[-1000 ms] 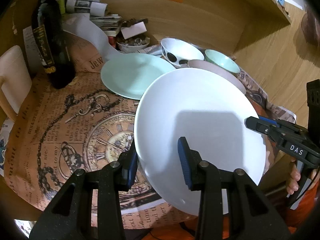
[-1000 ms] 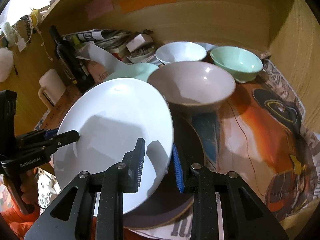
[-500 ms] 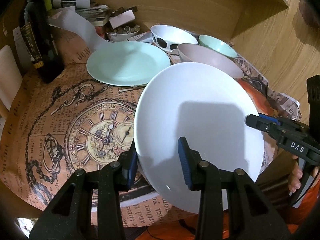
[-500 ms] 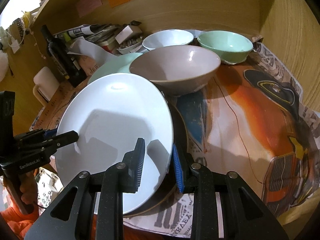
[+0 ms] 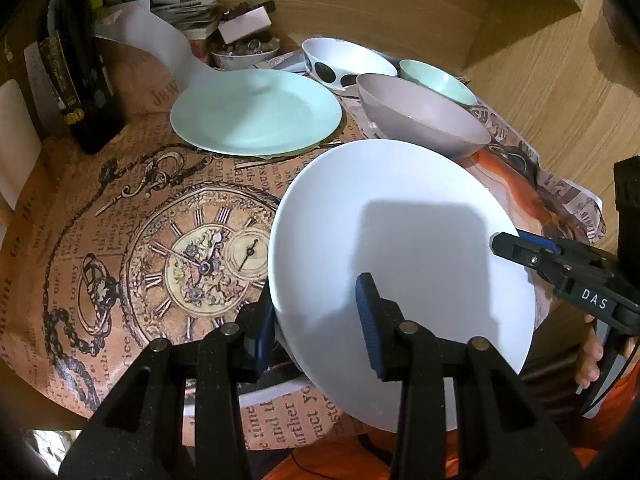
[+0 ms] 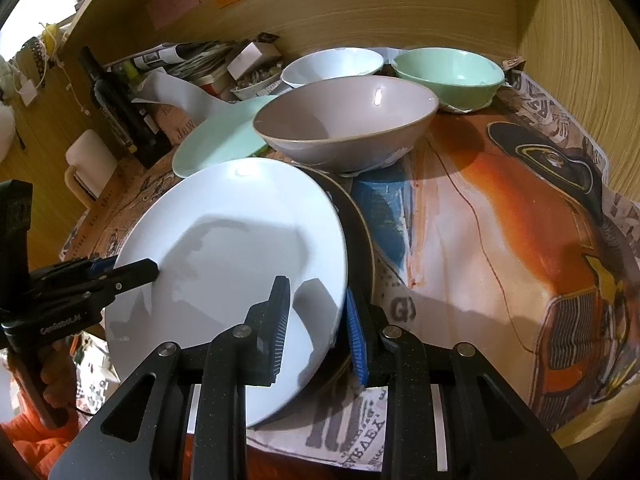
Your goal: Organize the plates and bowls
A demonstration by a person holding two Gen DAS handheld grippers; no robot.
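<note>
Both grippers hold one large white plate [image 5: 404, 240] above the table, tilted. My left gripper [image 5: 316, 320] is shut on its left rim; my right gripper [image 6: 316, 324] is shut on its right rim [image 6: 240, 248]. A dark plate [image 6: 362, 248] lies on the table under the white plate's right side. A mint plate [image 5: 256, 112] lies farther back. A grey-pink bowl [image 6: 344, 120], a white bowl with black spots [image 5: 344, 60] and a mint bowl [image 6: 448, 74] stand at the back right.
A dark wine bottle [image 5: 80, 80] stands at the back left beside a white mug [image 6: 90, 164]. Papers, a small dish of oddments [image 5: 244, 50] and a box clutter the back by the wooden wall. Printed paper [image 5: 160, 248] covers the table.
The white plate, held by both grippers, has moved a little toward me and lower. The table and the back dishes show more fully in both views.
</note>
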